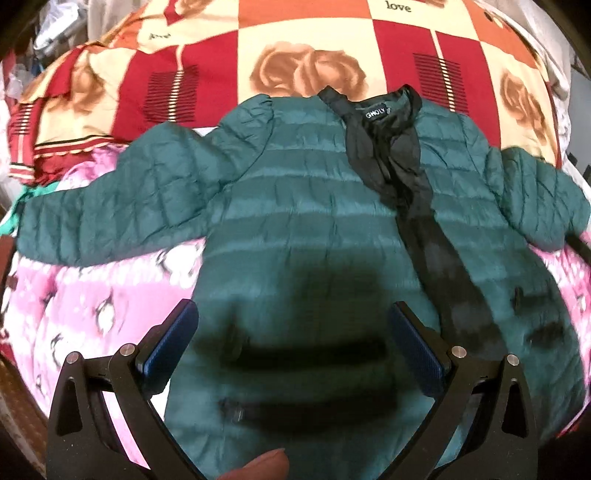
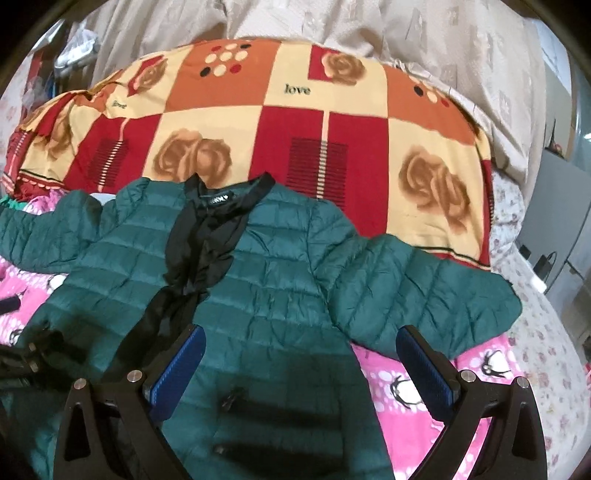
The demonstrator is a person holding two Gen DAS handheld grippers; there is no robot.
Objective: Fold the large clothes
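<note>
A dark green quilted jacket [image 1: 295,206] with a black lining lies spread front up on the bed, collar far, both sleeves out to the sides. It also shows in the right wrist view [image 2: 280,280]. My left gripper [image 1: 293,325] is open and empty, hovering above the jacket's left front panel near its pocket. My right gripper [image 2: 299,350] is open and empty above the jacket's right front panel, with the right sleeve [image 2: 424,291] just beyond its right finger. The left gripper [image 2: 22,358] shows dimly at the left edge of the right wrist view.
A pink penguin-print blanket [image 1: 92,306] lies under the jacket. A red, orange and cream rose-patterned quilt [image 2: 295,122] lies folded beyond the collar. Beige curtains [image 2: 369,29] hang behind. Clutter is at the far left. A floral sheet [image 2: 535,332] edges the bed at right.
</note>
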